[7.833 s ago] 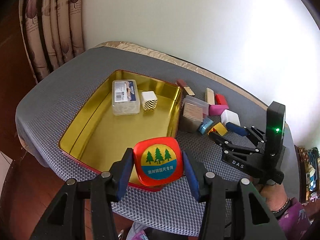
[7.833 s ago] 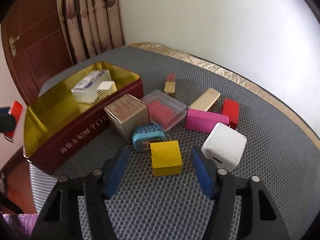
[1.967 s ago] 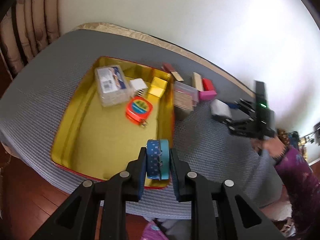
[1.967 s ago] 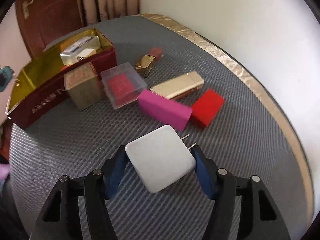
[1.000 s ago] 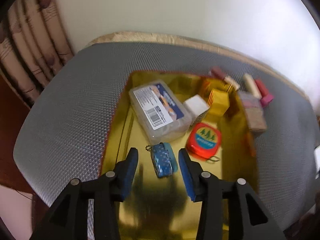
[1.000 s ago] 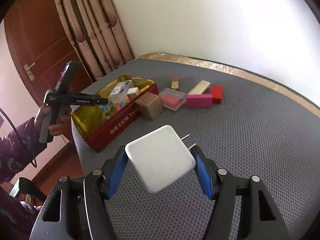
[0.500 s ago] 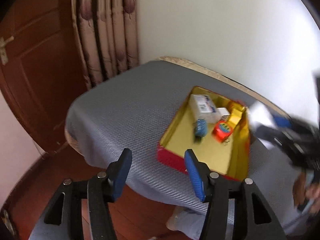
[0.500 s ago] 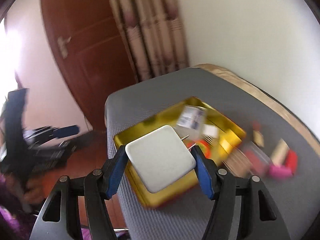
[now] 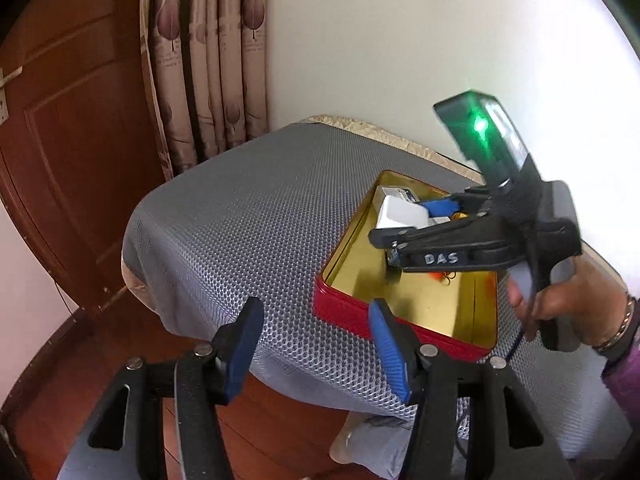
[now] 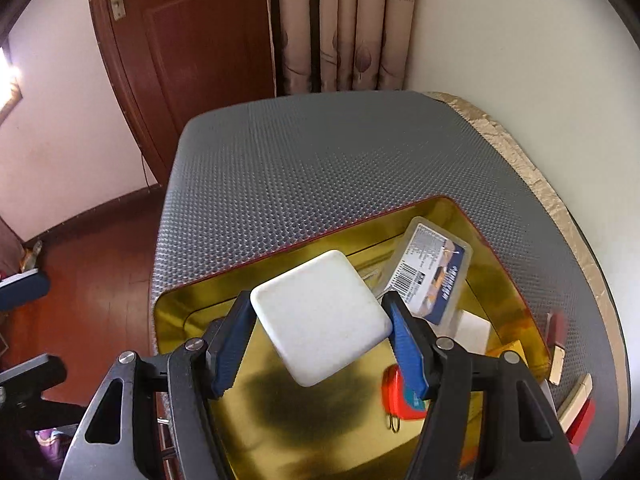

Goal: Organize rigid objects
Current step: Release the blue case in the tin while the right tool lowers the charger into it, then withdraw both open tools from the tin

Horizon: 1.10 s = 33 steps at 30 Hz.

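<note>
My right gripper (image 10: 322, 338) is shut on a white square charger (image 10: 320, 322) and holds it above the gold inside of the red tin (image 10: 192, 312). In the tin lie a clear plastic box (image 10: 434, 276) with a barcode label, a red tape measure (image 10: 400, 398), a white cube (image 10: 474, 330) and a yellow block (image 10: 508, 350). In the left wrist view my left gripper (image 9: 316, 344) is open and empty, off the table's near corner, short of the tin (image 9: 360, 312). The right gripper (image 9: 416, 220) with the charger (image 9: 398, 212) hangs over the tin there.
The tin sits on a grey dotted table cover (image 10: 340, 152). Red, cream and gold blocks (image 10: 576, 400) lie on the table to the right of the tin. A wooden door (image 10: 192, 40), curtains (image 10: 340, 20) and a white wall stand behind. Wooden floor (image 9: 60, 360) lies below.
My right gripper has carried the charger from the table's right side to above the tin. My left gripper let go of the blue tin case in the tin and pulled back open.
</note>
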Available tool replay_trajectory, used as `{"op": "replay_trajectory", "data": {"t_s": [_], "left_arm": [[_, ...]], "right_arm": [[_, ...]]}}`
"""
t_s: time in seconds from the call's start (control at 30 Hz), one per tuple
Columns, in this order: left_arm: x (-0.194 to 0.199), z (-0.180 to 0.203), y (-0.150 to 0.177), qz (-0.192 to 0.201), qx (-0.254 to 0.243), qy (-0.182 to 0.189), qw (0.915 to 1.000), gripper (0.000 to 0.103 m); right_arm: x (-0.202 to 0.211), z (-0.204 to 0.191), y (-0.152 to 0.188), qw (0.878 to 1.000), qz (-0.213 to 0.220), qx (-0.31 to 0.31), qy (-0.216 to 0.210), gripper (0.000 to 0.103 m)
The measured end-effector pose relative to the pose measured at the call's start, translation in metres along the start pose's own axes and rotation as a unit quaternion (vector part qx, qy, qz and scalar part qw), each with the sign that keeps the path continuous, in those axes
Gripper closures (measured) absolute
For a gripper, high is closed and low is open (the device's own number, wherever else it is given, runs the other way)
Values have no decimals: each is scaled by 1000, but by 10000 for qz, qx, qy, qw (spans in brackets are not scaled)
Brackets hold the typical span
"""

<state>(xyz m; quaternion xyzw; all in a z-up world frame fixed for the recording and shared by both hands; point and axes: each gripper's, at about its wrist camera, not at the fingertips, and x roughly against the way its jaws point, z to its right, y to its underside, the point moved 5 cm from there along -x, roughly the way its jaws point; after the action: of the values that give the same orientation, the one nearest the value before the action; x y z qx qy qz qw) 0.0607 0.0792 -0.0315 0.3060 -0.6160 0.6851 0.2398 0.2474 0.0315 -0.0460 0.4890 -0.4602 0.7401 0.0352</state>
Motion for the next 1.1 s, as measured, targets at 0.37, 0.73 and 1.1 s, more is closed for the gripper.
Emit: {"op": "replay_trajectory", "data": {"t_s": [0.37,0.73,1.1], "left_arm": [[4,-2,2,-126,-15,-7,9999,47],[12,17,4,-15,-475,186,9987,47],[46,138,9,-69,-2250,1814,9573,45]], "right_arm": [[5,5,-5,9983,394,-430,35,30],[133,83,169,9421,1200,-2093,2330,11],[174,150,323,8840,522,-3131,3433,9]]}}
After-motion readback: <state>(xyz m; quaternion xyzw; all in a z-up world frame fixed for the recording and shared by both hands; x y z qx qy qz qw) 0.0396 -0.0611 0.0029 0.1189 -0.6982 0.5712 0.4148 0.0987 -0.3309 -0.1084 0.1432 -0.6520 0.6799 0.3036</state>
